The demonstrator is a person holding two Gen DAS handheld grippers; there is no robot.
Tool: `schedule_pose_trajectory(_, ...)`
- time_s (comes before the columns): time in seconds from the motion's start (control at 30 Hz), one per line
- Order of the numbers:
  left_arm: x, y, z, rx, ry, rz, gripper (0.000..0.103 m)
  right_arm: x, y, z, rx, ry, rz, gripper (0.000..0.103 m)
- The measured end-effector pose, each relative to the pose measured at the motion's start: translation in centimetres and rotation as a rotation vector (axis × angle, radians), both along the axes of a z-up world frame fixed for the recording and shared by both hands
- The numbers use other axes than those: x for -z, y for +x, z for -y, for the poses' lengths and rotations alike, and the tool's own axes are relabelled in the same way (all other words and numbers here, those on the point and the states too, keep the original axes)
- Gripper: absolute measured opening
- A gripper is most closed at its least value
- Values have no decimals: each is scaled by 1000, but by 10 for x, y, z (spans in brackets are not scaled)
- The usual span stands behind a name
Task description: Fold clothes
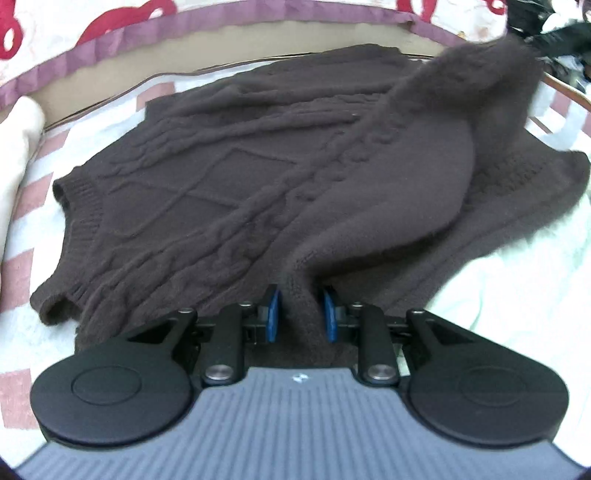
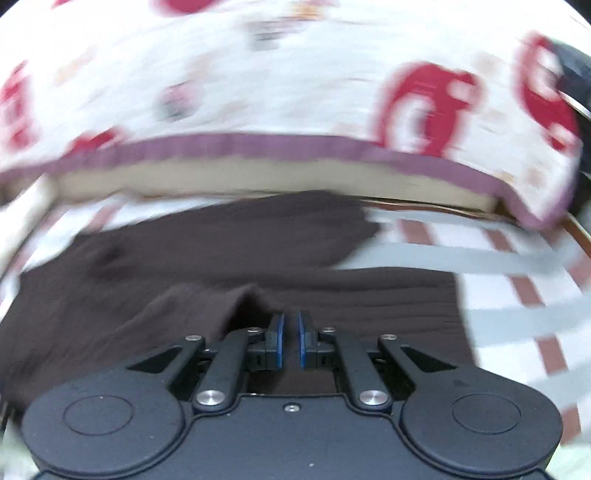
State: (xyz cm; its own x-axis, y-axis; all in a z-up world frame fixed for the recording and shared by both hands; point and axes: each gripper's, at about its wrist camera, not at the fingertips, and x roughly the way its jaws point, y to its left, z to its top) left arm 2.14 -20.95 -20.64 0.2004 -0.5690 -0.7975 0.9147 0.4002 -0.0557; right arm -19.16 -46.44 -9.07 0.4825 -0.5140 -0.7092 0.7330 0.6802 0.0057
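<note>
Brown cable-knit sweater (image 1: 229, 192) lies spread on the striped bed sheet (image 1: 22, 236) in the left wrist view, left claw (image 1: 301, 314) clamped on a ridge of its near edge, a sleeve or side panel already draped diagonally over the body — so I judge the first fold is partway, nothing squared up yet. Right wrist view is motion-blurred: right claw (image 2: 291, 341) narrow, pads (image 2: 279, 341) nearly together just above the knit, and I cannot tell if fabric is pinched; patterned quilt (image 2: 295, 74) lies beyond.

Sweater (image 1: 236, 177) on striped sheet (image 1: 26, 229), patterned quilt (image 1: 59, 29) behind, perhaps overlapping
</note>
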Motion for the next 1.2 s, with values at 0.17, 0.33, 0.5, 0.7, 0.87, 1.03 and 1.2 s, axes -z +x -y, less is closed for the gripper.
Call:
schedule_pose_trajectory(0.17,1,6,-6,-54,-22,-35,26,15,-19,33,146,31,4,31)
schedule_pose_trajectory(0.33,3,2,-5,-67,-21,-21,26,48,-34,24,104,239,107,58)
schedule_pose_trajectory(0.5,3,-6,-5,-56,-13,23,28,112,-21,13,114,394,93,66)
schedule_pose_trajectory(0.7,-4,5,-24,-138,-98,-89,11,121,7,2,-88,329,238,21)
schedule_pose_trajectory(0.87,-20,1,-35,-138,-142,-110,11,80,-19,4,-8,217,359,16)
schedule_pose_trajectory(1.03,-14,-6,-32,-136,-93,-120,13,65,-48,-11,118,-40,213,15)
schedule_pose_trajectory(1.2,-10,9,-55,-252,-120,-233,25,104,-56,9,124,142,99,28)
